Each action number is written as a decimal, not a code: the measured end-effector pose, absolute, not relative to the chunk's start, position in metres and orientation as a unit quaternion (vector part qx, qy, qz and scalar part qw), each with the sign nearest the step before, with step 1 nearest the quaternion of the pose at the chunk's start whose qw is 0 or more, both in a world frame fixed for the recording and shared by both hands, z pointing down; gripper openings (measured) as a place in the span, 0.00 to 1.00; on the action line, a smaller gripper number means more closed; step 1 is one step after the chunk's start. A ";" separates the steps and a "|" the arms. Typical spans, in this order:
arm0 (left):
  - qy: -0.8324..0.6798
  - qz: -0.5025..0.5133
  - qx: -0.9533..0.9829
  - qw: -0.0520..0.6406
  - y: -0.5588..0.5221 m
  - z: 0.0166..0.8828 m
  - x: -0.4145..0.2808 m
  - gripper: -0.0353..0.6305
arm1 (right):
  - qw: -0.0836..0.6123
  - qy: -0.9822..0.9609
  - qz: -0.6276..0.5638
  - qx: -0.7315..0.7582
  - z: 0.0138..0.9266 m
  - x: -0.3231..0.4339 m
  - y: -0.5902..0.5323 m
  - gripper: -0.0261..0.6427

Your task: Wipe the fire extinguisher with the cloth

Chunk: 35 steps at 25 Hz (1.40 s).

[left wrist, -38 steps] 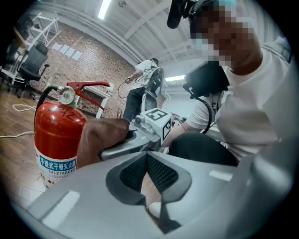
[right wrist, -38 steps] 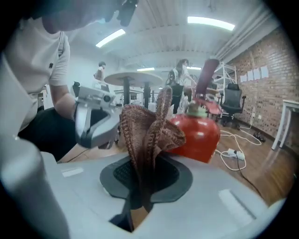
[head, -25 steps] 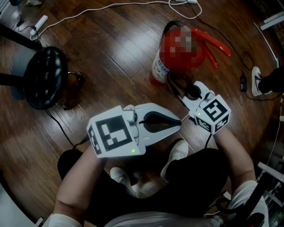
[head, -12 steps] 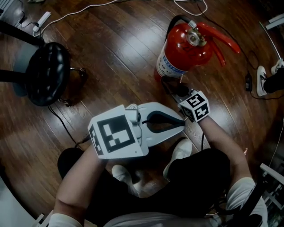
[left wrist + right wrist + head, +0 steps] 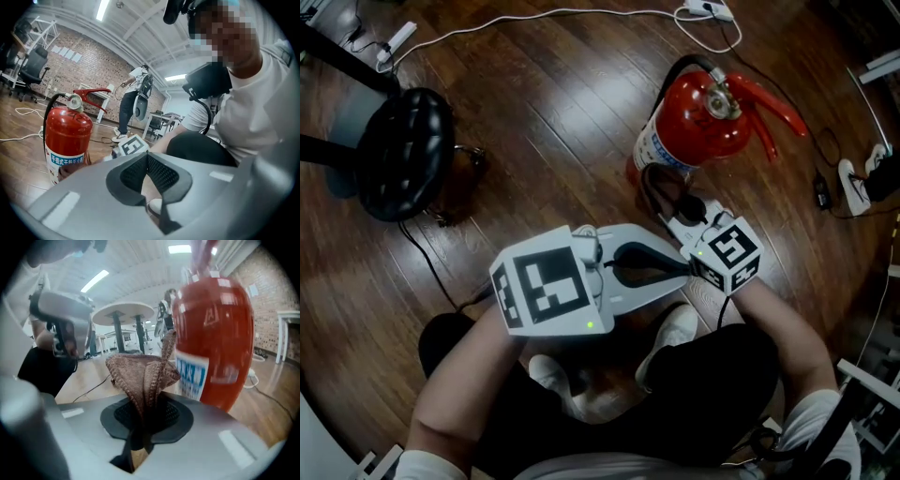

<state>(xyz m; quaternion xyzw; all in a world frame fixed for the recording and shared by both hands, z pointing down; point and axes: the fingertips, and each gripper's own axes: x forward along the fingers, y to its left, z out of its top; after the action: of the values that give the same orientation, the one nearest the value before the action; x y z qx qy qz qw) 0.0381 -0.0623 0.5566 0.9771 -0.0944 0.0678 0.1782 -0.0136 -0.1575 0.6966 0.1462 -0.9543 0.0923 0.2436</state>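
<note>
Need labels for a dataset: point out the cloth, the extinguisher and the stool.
cloth [image 5: 142,373], right gripper view, on its brown knit fold.
extinguisher [image 5: 689,122], head view, on its red body.
stool [image 5: 401,155], head view, on its black seat.

Red extinguisher [image 5: 698,127] stands upright on the floor, white label low down. Bunched brown cloth [image 5: 140,373] is pinched in the right gripper [image 5: 143,416], just beside it.

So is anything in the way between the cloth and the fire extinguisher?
No, nothing that I can see. The right tongs are pinching the cloth, and the extinguisher stands close beside it, with only air between them.
</note>
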 end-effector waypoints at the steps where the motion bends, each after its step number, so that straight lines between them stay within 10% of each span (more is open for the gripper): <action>1: -0.094 0.068 0.977 0.176 -0.062 0.556 0.038 0.06 | 0.219 -0.961 0.074 0.154 0.672 -0.017 -0.160 0.12; 8: -0.088 0.065 0.979 0.171 -0.052 0.552 0.037 0.05 | 0.127 -0.958 0.046 0.255 0.590 -0.026 -0.192 0.12; 35: -0.103 0.070 0.975 0.184 -0.039 0.554 0.024 0.05 | 0.306 -0.894 0.150 0.290 0.824 -0.044 -0.202 0.12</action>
<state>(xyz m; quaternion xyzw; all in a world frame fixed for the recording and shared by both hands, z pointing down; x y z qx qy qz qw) 0.0242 -0.0388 0.5541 0.9751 -0.1029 0.0701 0.1837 -0.0440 -0.2019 0.8236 0.2902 -0.8943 0.1499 0.3058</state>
